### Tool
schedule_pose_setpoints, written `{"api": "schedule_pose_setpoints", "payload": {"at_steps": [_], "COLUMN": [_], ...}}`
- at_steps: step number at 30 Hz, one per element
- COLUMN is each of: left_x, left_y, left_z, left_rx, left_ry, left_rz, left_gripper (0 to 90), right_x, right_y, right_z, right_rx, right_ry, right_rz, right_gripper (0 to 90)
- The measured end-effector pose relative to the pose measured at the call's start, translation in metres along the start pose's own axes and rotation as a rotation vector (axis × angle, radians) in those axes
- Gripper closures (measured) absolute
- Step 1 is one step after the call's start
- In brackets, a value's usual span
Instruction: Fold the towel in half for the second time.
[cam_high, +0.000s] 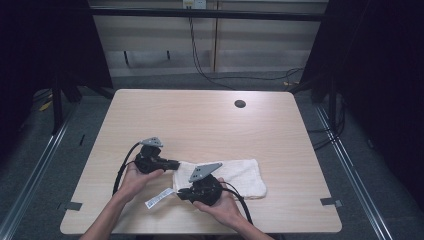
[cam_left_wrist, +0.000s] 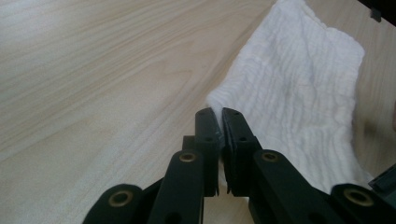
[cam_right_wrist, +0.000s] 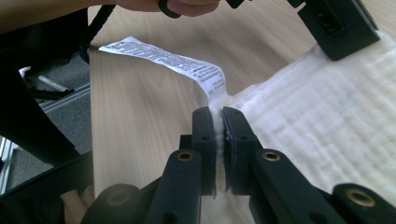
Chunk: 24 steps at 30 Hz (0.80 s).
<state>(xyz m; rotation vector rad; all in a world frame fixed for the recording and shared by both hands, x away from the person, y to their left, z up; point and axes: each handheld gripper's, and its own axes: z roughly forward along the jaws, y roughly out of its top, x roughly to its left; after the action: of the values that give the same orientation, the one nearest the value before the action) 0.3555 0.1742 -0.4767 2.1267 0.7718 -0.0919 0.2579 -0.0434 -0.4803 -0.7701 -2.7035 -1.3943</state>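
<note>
White towel (cam_high: 235, 175), folded flat, lies on the near half of the light wooden surface (cam_high: 200, 120), slightly right of centre and close to the person's edge; a printed care label (cam_high: 158, 198) trails from its near left corner onto the bare wood. Left hand-held gripper (cam_high: 176, 163), held in the person's left hand (cam_high: 134, 181), points rightward at the towel's far left corner; in the left gripper view its jaws are pressed together on a thin fold of the cloth (cam_left_wrist: 299, 88) at that corner, the rest of the towel spreading away to the right and lying flat. Right hand-held gripper (cam_high: 181, 194), held in the right hand (cam_high: 225, 207), points leftward at the near left corner; in the right gripper view its jaws are closed on the towel's edge (cam_right_wrist: 322, 121) just where the label (cam_right_wrist: 163, 58) is sewn on, the label arching up and away to the left over the wood. The two grippers lie near each other, one at each corner of the towel's left end; a black cable (cam_high: 120, 170) loops from the left gripper toward the person, another (cam_high: 242, 202) from the right. A dark round hole (cam_high: 240, 103) sits in the far part of the surface, well apart from the towel.
</note>
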Motion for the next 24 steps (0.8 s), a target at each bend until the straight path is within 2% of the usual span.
{"api": "schedule_pose_setpoints", "payload": {"at_steps": [4, 8, 11, 14, 19, 24], "left_x": [-0.004, -0.007, -0.008, -0.01, -0.012, -0.01], "left_y": [0.001, 0.002, 0.005, 0.011, 0.015, 0.015], "left_z": [-0.005, -0.01, -0.012, -0.015, -0.019, -0.028], "left_rx": [-0.02, -0.038, -0.02, -0.036, -0.044, -0.055], "left_ry": [0.023, 0.011, 0.018, -0.008, 0.021, 0.023], "left_rz": [0.008, -0.01, -0.004, -0.01, 0.0, -0.008], "left_gripper": [85.7, 85.7, 85.6, 85.6, 85.6, 85.6], "right_x": [0.002, 0.006, 0.008, 0.009, 0.011, 0.015], "right_y": [0.003, 0.006, 0.008, 0.011, 0.022, 0.034], "right_z": [-0.001, -0.003, -0.007, -0.008, -0.01, -0.015], "right_rx": [-0.003, -0.017, -0.033, -0.041, -0.059, -0.07], "right_ry": [0.003, 0.001, 0.014, 0.017, 0.017, 0.018], "right_rz": [0.006, -0.003, 0.01, 0.011, -0.003, -0.013], "right_gripper": [85.0, 85.0, 85.0, 84.9, 85.0, 85.0]}}
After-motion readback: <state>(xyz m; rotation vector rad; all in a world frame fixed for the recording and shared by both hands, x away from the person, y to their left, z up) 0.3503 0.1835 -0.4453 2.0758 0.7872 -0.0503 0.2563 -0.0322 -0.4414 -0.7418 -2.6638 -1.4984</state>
